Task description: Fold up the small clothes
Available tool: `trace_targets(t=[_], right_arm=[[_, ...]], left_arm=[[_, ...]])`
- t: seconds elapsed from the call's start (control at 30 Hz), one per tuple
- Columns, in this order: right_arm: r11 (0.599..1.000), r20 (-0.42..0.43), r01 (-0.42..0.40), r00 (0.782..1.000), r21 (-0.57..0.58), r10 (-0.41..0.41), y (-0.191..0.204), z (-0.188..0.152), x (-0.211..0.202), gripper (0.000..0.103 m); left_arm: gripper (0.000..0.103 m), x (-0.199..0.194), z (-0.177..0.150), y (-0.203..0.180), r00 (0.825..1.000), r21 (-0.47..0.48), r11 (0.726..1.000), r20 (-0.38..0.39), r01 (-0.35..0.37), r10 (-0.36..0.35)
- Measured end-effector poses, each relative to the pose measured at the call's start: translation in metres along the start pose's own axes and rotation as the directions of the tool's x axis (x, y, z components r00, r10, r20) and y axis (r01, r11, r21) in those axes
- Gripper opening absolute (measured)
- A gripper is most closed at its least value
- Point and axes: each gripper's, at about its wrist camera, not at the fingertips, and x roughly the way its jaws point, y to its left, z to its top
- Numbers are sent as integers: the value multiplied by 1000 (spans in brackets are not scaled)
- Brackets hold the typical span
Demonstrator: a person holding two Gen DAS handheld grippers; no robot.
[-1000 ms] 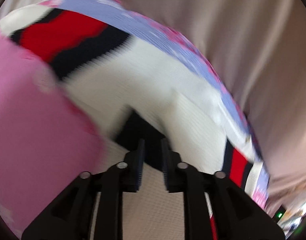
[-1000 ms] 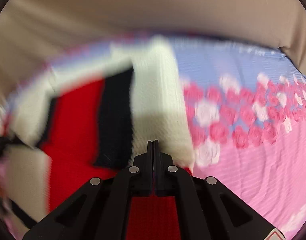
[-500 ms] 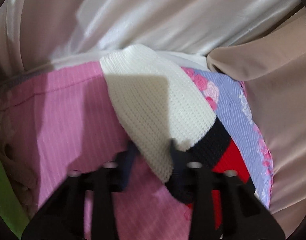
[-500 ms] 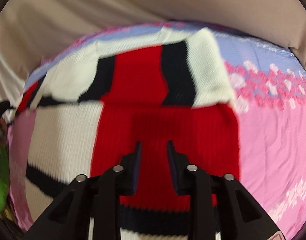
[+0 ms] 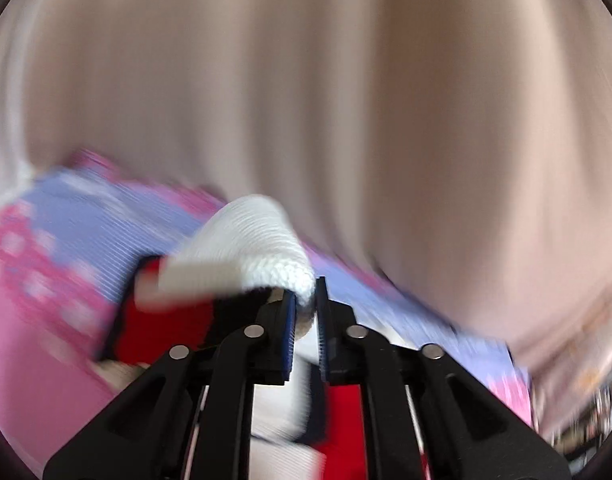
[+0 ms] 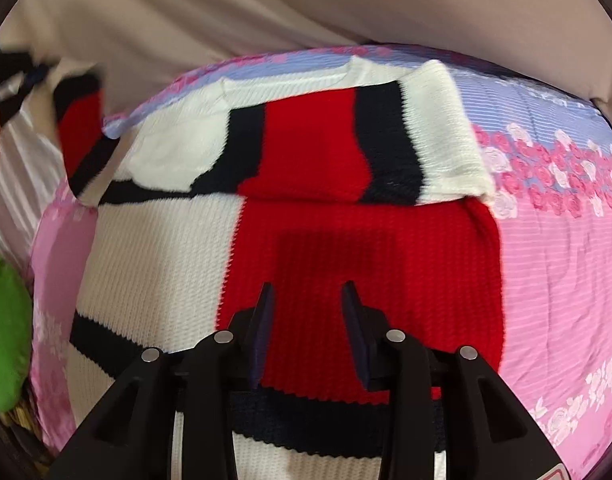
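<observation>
A small knitted sweater [image 6: 346,248] in red, white and navy lies on a pink and lilac flowered cover [image 6: 558,264]. Its right sleeve [image 6: 386,136] is folded across the chest. My right gripper [image 6: 308,300] is open and empty, hovering over the red body panel. My left gripper [image 5: 306,304] is shut on the white cuff [image 5: 261,240] of the left sleeve and holds it lifted; the view is blurred. The lifted left sleeve [image 6: 81,132] and the left gripper [image 6: 13,80] also show at the far left of the right wrist view.
A beige curtain [image 6: 265,8] hangs behind the cover. A green object [image 6: 5,332] sits at the cover's left edge. White pleated fabric [image 6: 21,176] lies left of the cover.
My left gripper closed on the white cuff and lifted the left sleeve. My right gripper let go of the right sleeve, opened wider and drew back over the body.
</observation>
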Motion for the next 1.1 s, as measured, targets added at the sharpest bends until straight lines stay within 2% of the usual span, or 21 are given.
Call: trace_targets(t=[0.03, 0.07, 0.13, 0.17, 0.27, 0.33, 0.4, 0.43, 0.47, 0.5, 0.6, 0.7, 0.77, 0.8, 0.83, 0.87, 0.9, 0.97, 1.03, 1.1], right_arm=[[1000, 7, 5, 1000, 16, -6, -7, 0, -2, 36], [1000, 11, 12, 1000, 29, -12, -13, -1, -4, 37], [998, 14, 25, 1000, 66, -26, -30, -5, -7, 38], [996, 13, 36, 999, 87, -37, -40, -7, -9, 38], [990, 21, 51, 998, 134, -54, -62, -13, -16, 41], [988, 31, 59, 997, 143, -64, -70, -11, -19, 43], [988, 47, 37, 998, 148, -45, -76, -2, -19, 47], [987, 53, 10, 998, 159, -19, -77, 4, -17, 49], [983, 62, -40, 998, 178, 29, -78, 16, -12, 51], [979, 70, -75, 996, 190, 62, -77, 26, -8, 55], [963, 91, -149, 987, 224, 131, -75, 61, 16, 60], [936, 77, -138, 990, 323, 120, -85, 85, 47, 60], [902, 82, -151, 988, 405, 129, -93, 90, 59, 60], [885, 88, -166, 986, 435, 141, -98, 92, 64, 60], [870, 94, -176, 984, 460, 149, -101, 94, 69, 60], [865, 97, -174, 985, 471, 145, -102, 98, 74, 54], [866, 101, -171, 985, 470, 139, -101, 101, 78, 35], [871, 92, -167, 986, 462, 140, -97, 109, 84, 8], [873, 139, -212, 976, 438, 167, -91, 120, 74, 7], [919, 270, -239, 950, 315, 154, -70, 137, 30, 7]], left_arm=[[12, 12, -14, -15, 999, 15, 1000, -36, 16, -15], [14, 35, -42, -35, 993, 24, 999, -114, 36, -33], [40, 59, -83, -44, 976, -6, 999, -216, 34, -35], [41, 63, -97, -42, 972, -25, 999, -234, 29, -34], [49, 63, -121, -18, 963, -108, 994, -266, 20, -49], [57, 48, -124, 15, 970, -206, 978, -242, -15, -36], [58, 34, -119, 55, 980, -313, 947, -199, -77, 14], [58, 30, -116, 68, 981, -347, 933, -192, -99, 33], [58, 33, -108, 92, 979, -406, 904, -195, -135, 59], [58, 36, -104, 104, 978, -437, 887, -200, -148, 64], [58, 40, -97, 153, 976, -549, 815, -200, -186, 88], [55, 38, -90, 174, 981, -597, 782, -163, -180, 102], [51, 44, -89, 180, 981, -590, 787, -166, -177, 96], [41, 48, -87, 181, 980, -581, 793, -177, -182, 96], [26, 51, -88, 180, 977, -568, 800, -188, -193, 102], [19, 56, -85, 182, 971, -552, 805, -204, -218, 123], [11, 56, -82, 184, 969, -545, 806, -207, -231, 138], [10, 47, -79, 178, 970, -534, 811, -175, -240, 171], [9, 26, -74, 177, 971, -511, 825, -139, -239, 195], [9, 22, -75, 177, 964, -488, 831, -141, -267, 227]])
